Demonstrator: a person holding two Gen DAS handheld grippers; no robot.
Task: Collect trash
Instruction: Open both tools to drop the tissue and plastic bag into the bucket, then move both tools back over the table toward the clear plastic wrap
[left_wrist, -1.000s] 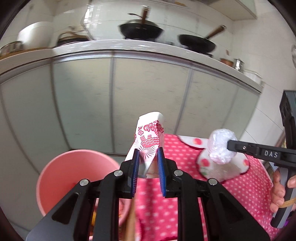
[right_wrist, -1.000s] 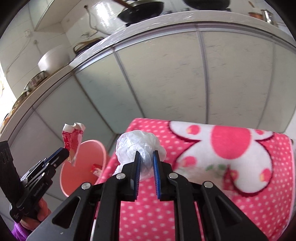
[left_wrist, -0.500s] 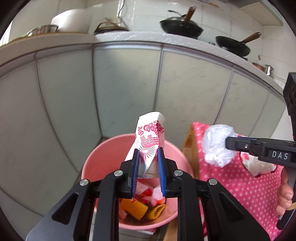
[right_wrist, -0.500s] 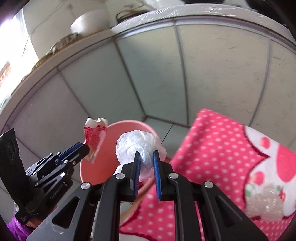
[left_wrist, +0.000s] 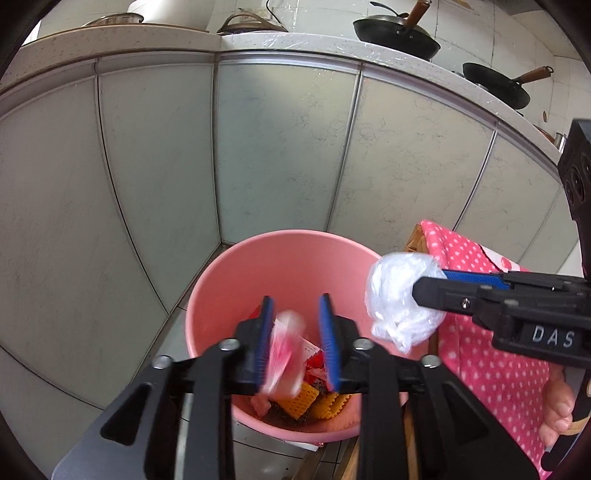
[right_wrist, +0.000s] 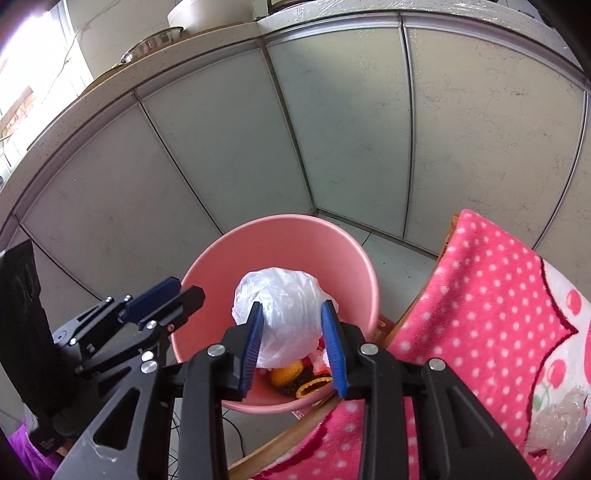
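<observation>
Left gripper (left_wrist: 295, 336) jaws apart, blurred red-white paper wrapper (left_wrist: 284, 354) loose between pads over round pink plastic bin (left_wrist: 266, 258). Right gripper (right_wrist: 293, 347) jaws spread, crinkly clear plastic bag ball (right_wrist: 280, 314) between pads, grip unclear. Fuzzy polka-dot cloth (right_wrist: 491, 295) beside bin rim.

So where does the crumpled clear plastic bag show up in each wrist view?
Left wrist view: plastic bag at right of centre, at the right gripper tips, beside the bin rim.
Right wrist view: bag at centre, between the spread right fingers, above the bin.
Shared landmark: pink bin.
</observation>
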